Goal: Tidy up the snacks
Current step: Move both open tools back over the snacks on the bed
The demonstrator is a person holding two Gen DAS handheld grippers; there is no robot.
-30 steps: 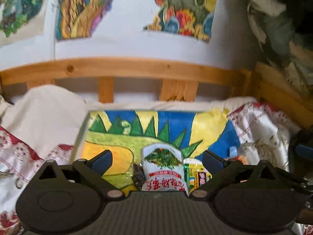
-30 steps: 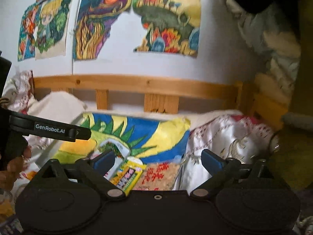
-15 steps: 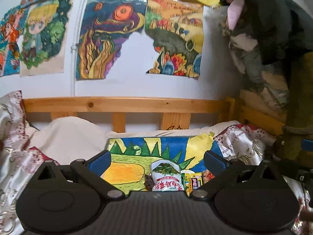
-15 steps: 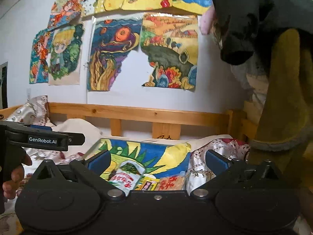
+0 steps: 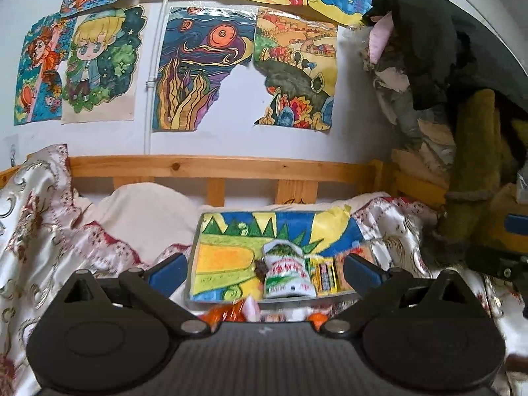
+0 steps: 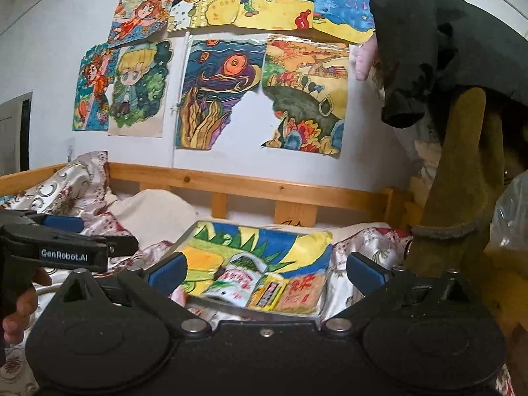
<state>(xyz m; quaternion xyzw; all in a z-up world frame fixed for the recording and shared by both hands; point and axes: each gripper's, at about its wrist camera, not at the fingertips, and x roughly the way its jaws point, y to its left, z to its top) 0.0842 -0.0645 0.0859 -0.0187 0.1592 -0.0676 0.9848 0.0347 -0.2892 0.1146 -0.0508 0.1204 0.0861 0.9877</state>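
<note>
Left wrist view: the left gripper (image 5: pixel 264 269) hangs with jaws spread wide and nothing between its blue pads (image 5: pixel 166 270), pointed at a tray (image 5: pixel 194 247) lined with a bright crayon drawing and set on a satin quilt (image 5: pixel 49 241) on a wooden-railed bed (image 5: pixel 211 166). Three snack packs lie side by side at the tray's near right corner: a white pack (image 5: pixel 287 275) with green art and red lettering, a yellow pack (image 5: pixel 325 274) at its 3 o'clock, touching it, and a tan pack (image 5: pixel 345 257) with red characters farther toward 3 o'clock, partly hidden behind the right pad. A small dark item (image 5: pixel 260 267) rests at the white pack's 9 o'clock edge; what it is cannot be told. An orange wrapper (image 5: pixel 231 312) lies on the quilt at the tray's 6 o'clock, just off its rim. Right wrist view: the right gripper (image 6: pixel 264 270) is likewise released, jaws fully apart and empty, with the same three packs framed between its pads, the white pack (image 6: pixel 236 282) at 9 o'clock, yellow pack (image 6: pixel 269 292) in the middle, tan pack (image 6: pixel 302 293) at 3 o'clock. The left gripper (image 6: pixel 92 242) shows at 9 o'clock in this view, held by a hand (image 6: pixel 19 300). Children's drawings (image 6: pixel 217 95) cover the wall above the bed, and dark clothing (image 6: pixel 429 39) hangs at 2 o'clock
</note>
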